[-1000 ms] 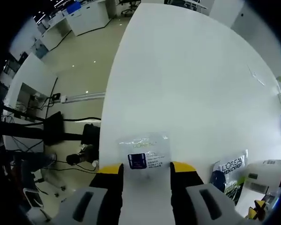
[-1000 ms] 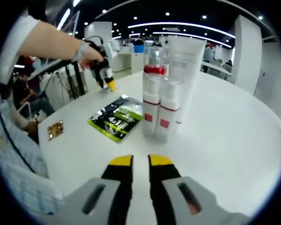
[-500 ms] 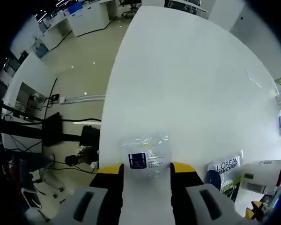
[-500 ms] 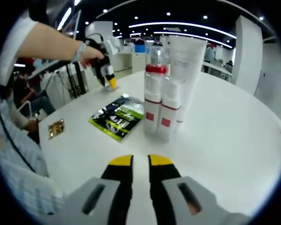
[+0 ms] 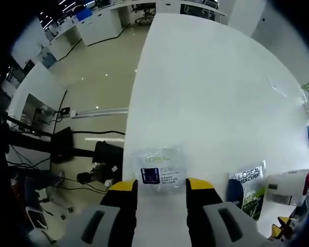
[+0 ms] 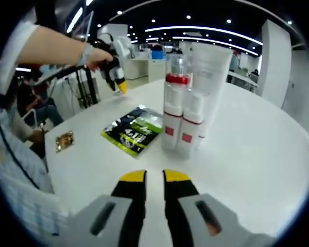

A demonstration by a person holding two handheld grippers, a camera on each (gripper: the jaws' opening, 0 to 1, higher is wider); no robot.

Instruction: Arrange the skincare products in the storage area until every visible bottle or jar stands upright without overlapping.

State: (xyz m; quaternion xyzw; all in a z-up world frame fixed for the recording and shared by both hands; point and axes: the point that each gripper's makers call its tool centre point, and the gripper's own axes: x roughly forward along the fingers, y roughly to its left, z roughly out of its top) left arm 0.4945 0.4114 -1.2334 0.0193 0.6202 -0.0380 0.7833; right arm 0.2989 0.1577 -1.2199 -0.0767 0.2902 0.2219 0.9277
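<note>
Yellow-tipped left gripper [image 5: 161,183] low over the white table [image 5: 211,87], jaws spread, nothing between the pads. Clear L'Oreal sachet [image 5: 158,171] flat just past the tips at 12 o'clock, near the table edge. Green-black Men Expert sachet [image 5: 251,184] flat at 3 o'clock, a white tube [image 5: 287,187] with a red band beyond it. In the right gripper view, right gripper [image 6: 154,176] has its jaws nearly pressed together, only a thin gap, holding nothing. At 12 o'clock two small white pump bottles [image 6: 181,123] stand upright, touching, a tall white tube [image 6: 209,82] just behind. Green sachet at 11 o'clock, small gold packet [image 6: 65,140] at 9 o'clock. Farther at 11 o'clock, a hand [image 6: 99,57] holds the left gripper above the table.
</note>
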